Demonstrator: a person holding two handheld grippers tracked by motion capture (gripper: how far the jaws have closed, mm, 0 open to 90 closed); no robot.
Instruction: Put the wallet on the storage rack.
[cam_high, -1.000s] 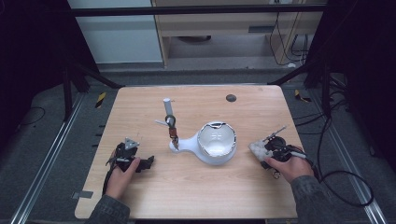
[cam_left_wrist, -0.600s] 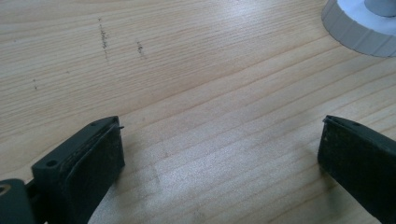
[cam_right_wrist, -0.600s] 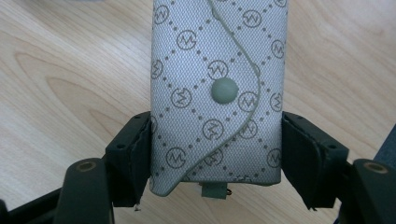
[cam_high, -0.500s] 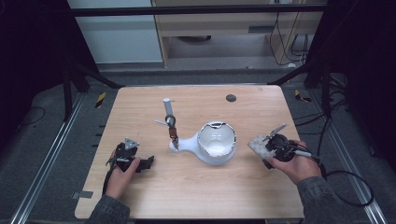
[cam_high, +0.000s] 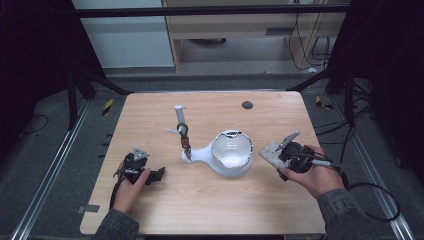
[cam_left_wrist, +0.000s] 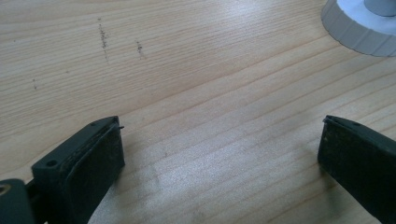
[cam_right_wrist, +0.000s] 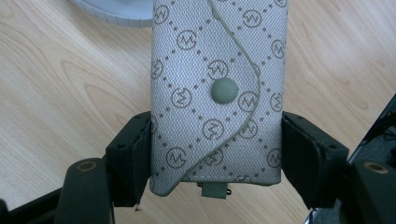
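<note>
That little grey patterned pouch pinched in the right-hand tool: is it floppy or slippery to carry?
The grey pouch probably holds its shape: it juts straight out of the right gripper without sagging. Its woven fabric looks textured, so it likely won't slip between the pads. It seems light, since a pinch at its sides carries it above the table.

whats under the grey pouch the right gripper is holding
The right gripper is shut on the grey snap pouch, held above the wooden table. Bare wood shows around it. The white stand's rim disappears behind its far end; anything beyond is covered.
</note>
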